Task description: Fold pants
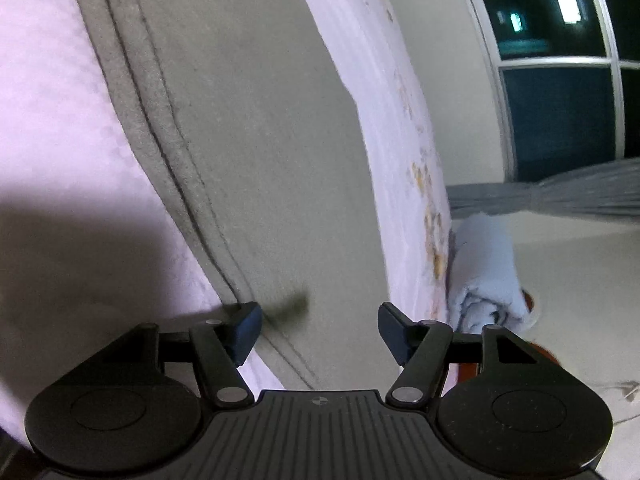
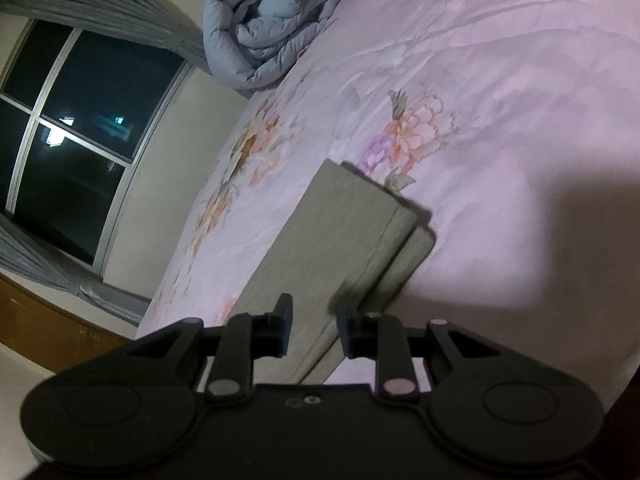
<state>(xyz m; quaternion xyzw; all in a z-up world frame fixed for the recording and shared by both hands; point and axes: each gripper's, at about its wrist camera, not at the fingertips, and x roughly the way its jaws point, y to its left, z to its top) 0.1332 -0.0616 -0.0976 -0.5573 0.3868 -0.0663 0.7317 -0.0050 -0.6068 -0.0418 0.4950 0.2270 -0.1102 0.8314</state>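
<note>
The grey-green pants (image 1: 248, 128) lie flat on a pink floral bedsheet (image 1: 52, 120), with a stitched hem band along their left edge. My left gripper (image 1: 319, 330) is open, just above the pants near that hem, holding nothing. In the right wrist view the pants (image 2: 328, 240) show as a long folded strip with two stacked leg ends at the far end. My right gripper (image 2: 314, 330) is partly open over the near part of the strip, with the cloth edge between its fingers but not pinched.
A rolled blue-grey quilt (image 2: 264, 28) lies at the far end of the bed; it also shows in the left wrist view (image 1: 484, 272). A dark window (image 2: 72, 128) with grey curtains and a cream wall border the bed. The bedsheet (image 2: 500, 92) spreads wide to the right.
</note>
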